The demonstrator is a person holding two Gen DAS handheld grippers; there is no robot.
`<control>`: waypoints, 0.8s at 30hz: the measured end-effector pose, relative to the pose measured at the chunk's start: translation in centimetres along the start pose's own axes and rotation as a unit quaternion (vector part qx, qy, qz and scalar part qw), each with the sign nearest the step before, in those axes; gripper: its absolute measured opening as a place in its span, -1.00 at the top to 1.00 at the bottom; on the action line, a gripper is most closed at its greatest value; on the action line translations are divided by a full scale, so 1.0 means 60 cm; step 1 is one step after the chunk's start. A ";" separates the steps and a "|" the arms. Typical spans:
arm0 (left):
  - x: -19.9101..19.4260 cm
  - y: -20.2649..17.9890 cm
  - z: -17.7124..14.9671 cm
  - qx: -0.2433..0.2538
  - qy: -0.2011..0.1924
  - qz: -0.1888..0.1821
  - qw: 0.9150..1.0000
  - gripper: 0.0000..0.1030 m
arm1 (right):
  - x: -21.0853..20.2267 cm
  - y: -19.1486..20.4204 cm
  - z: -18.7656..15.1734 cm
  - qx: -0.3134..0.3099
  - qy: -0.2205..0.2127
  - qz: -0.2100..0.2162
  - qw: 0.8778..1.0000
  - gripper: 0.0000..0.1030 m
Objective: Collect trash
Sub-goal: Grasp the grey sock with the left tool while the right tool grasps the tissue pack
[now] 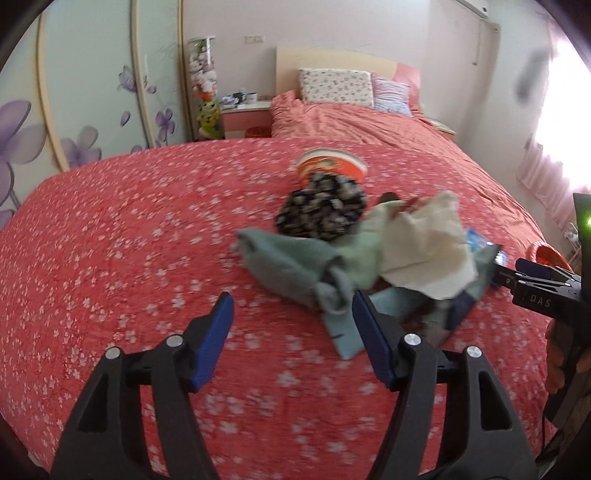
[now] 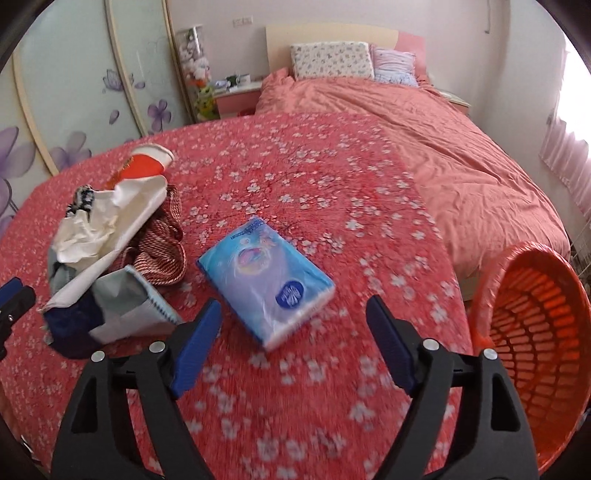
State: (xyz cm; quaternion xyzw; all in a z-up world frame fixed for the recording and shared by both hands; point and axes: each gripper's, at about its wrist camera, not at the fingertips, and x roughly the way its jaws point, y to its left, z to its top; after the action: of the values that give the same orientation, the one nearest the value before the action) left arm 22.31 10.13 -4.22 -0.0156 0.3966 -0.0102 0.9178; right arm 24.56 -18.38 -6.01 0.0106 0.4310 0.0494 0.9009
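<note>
Two hand-held grippers hang over a red flowered bedspread strewn with odds and ends. In the left wrist view the left gripper fills the lower middle of the frame, its blue pads spread apart with nothing between them; its right pad stands just in front of a grey-green cloth at the near edge of a heap in the centre. Over that cloth lies a cream cloth, behind it a dark patterned cloth, and farther back an orange and white paper cup on its side. In the right wrist view the right gripper is likewise released and empty, low in the frame, with a blue pack of tissues lying flat on the bedspread just beyond its pads. The same heap sits at the left of that view: crumpled white paper, a red and white woven piece and a spiral notebook at its near side, the cup at upper left. An orange mesh basket leans at the right edge, its mouth turned toward the camera. Pillows and a headboard line the top of both views. Both frames are somewhat blurred.
</note>
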 end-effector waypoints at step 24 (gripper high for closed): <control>0.094 0.024 0.045 -0.058 0.063 -0.054 0.995 0.75 | -0.022 -0.013 -0.034 0.005 -0.005 -0.021 1.000 -0.24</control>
State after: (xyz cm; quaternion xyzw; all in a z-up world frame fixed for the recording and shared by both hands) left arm 28.13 11.47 -6.55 -0.0900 0.4523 -0.0376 0.8865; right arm 22.24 -19.33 -6.31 0.0060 0.4270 0.0283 0.9038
